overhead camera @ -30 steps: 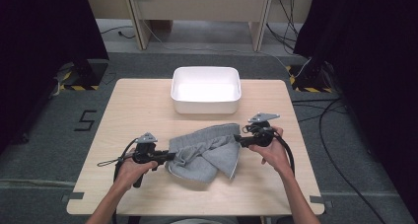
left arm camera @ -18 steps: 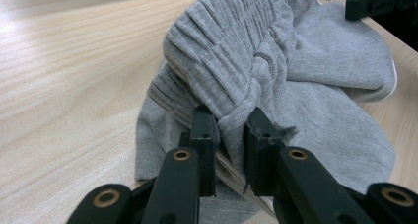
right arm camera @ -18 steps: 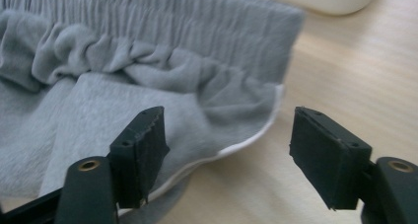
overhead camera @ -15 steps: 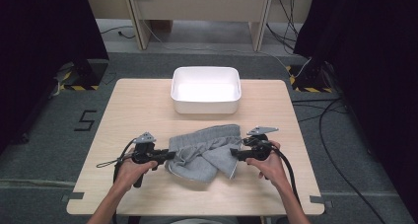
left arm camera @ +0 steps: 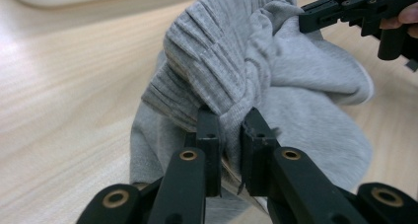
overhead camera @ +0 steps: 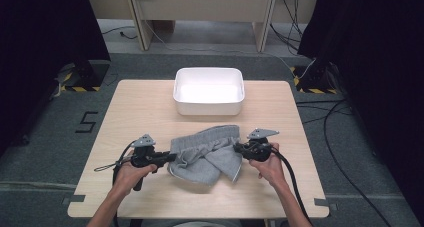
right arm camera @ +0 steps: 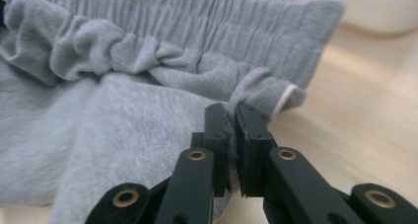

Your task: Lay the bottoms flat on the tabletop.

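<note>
Grey carpet and black curtains frame a pale wooden worktop (overhead camera: pixel 150 107), where a person seated at the near edge works a handheld gripper in each hand. At the far middle of the worktop stands a white rectangular tub (overhead camera: pixel 208 91), apart from the work in hand. Nearer the person, a crumpled pair of grey shorts (overhead camera: pixel 205 154) lies on the wood between the two hands, its ribbed elastic waistband bunched along the far side and one leg folded over toward the near edge. The left gripper (overhead camera: pixel 170 158) reaches in level from the left, and its jaws pinch a fold of the ribbed waistband at the garment's left end; in the left gripper view the jaws (left arm camera: pixel 231 135) stand narrow with grey cloth squeezed between them. The right gripper (overhead camera: pixel 238 148) comes in from the opposite side, and its jaws, which have just been closing, now clamp the gathered right corner of the waistband, where the right gripper view shows the cloth (right arm camera: pixel 148 86) caught tight between the pads (right arm camera: pixel 217 130) beside a white hem edge. Both forearms enter from the near edge of the worktop, with black cables trailing back from each gripper toward the person.
</note>
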A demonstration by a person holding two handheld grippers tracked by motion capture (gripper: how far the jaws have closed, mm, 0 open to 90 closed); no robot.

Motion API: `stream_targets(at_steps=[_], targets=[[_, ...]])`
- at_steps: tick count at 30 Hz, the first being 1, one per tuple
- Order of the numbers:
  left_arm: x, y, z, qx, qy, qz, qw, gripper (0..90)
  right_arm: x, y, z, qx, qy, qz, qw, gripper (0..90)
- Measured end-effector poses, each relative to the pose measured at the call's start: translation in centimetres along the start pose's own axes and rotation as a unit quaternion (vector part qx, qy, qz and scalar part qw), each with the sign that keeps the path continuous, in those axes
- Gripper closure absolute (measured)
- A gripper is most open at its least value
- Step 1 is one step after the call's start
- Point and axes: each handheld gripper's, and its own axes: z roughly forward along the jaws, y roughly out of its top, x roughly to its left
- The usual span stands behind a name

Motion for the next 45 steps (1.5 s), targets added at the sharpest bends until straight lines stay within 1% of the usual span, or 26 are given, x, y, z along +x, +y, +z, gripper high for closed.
stream_targets(at_steps=[1, 2, 4, 6, 7, 11, 12, 13, 15, 16, 18, 21, 23, 26, 28, 29, 30, 31, 33, 35, 36, 38, 40, 42, 44, 45], targets=[[-0.2, 0.4, -0.6, -0.003, -0.003, 0.007, 1.0, 80.7, 0.1, 0.2, -0.6, -0.006, 0.0, -0.005, 1.0, 86.1], [-0.3, 0.7, -1.1, -0.007, -0.006, 0.009, 0.9999, 81.0, 0.2, 0.6, -1.4, -0.015, -0.004, -0.015, 0.9998, 86.3], [-0.4, 1.5, -2.3, -0.02, -0.012, 0.013, 0.9996, 81.5, 0.4, 1.2, -2.8, -0.03, -0.003, -0.023, 0.9993, 86.5], [-0.4, 2.9, -3.8, -0.031, -0.011, 0.022, 0.9992, 82.1, 0.6, 2.0, -4.5, -0.044, -0.003, -0.033, 0.9985, 86.5], [-0.4, 3.2, -4.1, -0.031, -0.01, 0.025, 0.9991, 82.4, 0.9, 2.7, -5.8, -0.056, -0.005, -0.042, 0.9975, 86.6], [0.3, 5.9, -6.2, -0.042, -0.017, 0.027, 0.9986, 83.3, 0.9, 4.6, -8.5, -0.08, -0.003, -0.053, 0.9954, 86.6], [0.5, 6.6, -6.6, -0.042, -0.015, 0.028, 0.9986, 83.4, 0.9, 5.1, -9.0, -0.083, -0.003, -0.055, 0.995, 86.6], [1.0, 7.4, -6.9, -0.039, -0.007, 0.031, 0.9987, 83.4, 0.7, 5.7, -9.5, -0.087, -0.005, -0.058, 0.9945, 86.6], [1.8, 8.4, -6.7, -0.036, 0.003, 0.026, 0.999, 83.4, 0.2, 6.8, -9.9, -0.09, -0.012, -0.059, 0.9941, 86.6], [2.5, 8.7, -6.3, -0.033, 0.007, 0.018, 0.9993, 83.4, -0.2, 7.3, -9.8, -0.088, -0.017, -0.058, 0.9943, 86.6], [4.3, 8.9, -4.6, -0.017, 0.028, 0.005, 0.9994, 83.4, -1.0, 7.9, -8.8, -0.072, -0.028, -0.055, 0.9955, 86.6], [6.6, 8.3, -1.7, 0.002, 0.054, -0.015, 0.9984, 83.4, -2.7, 7.9, -5.9, -0.036, -0.039, -0.042, 0.9977, 86.5], [7.8, 7.6, 0.3, 0.019, 0.066, -0.028, 0.9972, 82.9, -3.9, 7.5, -3.7, -0.011, -0.037, -0.029, 0.9988, 86.4], [9.1, 6.5, 2.7, 0.036, 0.088, -0.035, 0.9948, 79.9, -5.3, 6.6, -0.7, 0.03, -0.053, -0.023, 0.9979, 85.9], [9.9, 6.0, 3.6, 0.03, 0.098, -0.048, 0.9936, 73.0, -5.9, 6.0, 0.8, 0.053, -0.06, -0.014, 0.9967, 85.0], [10.2, 5.8, 3.8, 0.025, 0.099, -0.056, 0.9932, 69.8, -6.3, 5.7, 1.4, 0.063, -0.064, -0.016, 0.9958, 83.3], [10.4, 5.5, 3.9, 0.025, 0.1, -0.065, 0.9926, 62.6, -6.6, 5.4, 1.8, 0.071, -0.061, -0.011, 0.9955, 79.1], [10.4, 5.2, 3.8, 0.029, 0.101, -0.07, 0.9921, 54.7, -6.7, 5.1, 2.1, 0.077, -0.06, 0.001, 0.9952, 71.7], [10.2, 4.6, 3.1, 0.034, 0.101, -0.077, 0.9913, 44.2, -6.8, 4.6, 1.9, 0.078, -0.077, 0.012, 0.9939, 59.8], [9.8, 4.0, 1.9, 0.024, 0.096, -0.095, 0.9905, 39.5, -6.6, 4.3, 0.9, 0.076, -0.086, 0.016, 0.9932, 50.7], [9.4, 3.6, 1.3, 0.021, 0.093, -0.099, 0.9906, 36.8, -6.3, 4.1, 0.3, 0.069, -0.087, 0.023, 0.9935, 47.2], [8.5, 2.9, 0.2, 0.023, 0.088, -0.093, 0.9915, 34.9, -5.4, 3.7, -1.2, 0.053, -0.088, 0.03, 0.9943, 43.1], [7.7, 2.1, -0.8, 0.012, 0.085, -0.097, 0.9915, 33.6, -4.2, 2.9, -2.6, 0.036, -0.08, 0.032, 0.9957, 40.6], [6.8, 1.2, -1.4, 0.004, 0.086, -0.102, 0.991, 32.3, -3.1, 2.0, -3.4, 0.033, -0.078, 0.026, 0.9961, 39.4], [5.9, 0.2, -1.7, 0.004, 0.088, -0.097, 0.9913, 30.9, -1.7, 1.0, -4.0, 0.027, -0.081, 0.024, 0.9961, 39.3], [5.4, -0.3, -1.8, 0.002, 0.088, -0.097, 0.9913, 30.7, -1.1, 0.5, -4.2, 0.027, -0.077, 0.028, 0.9963, 39.2]])
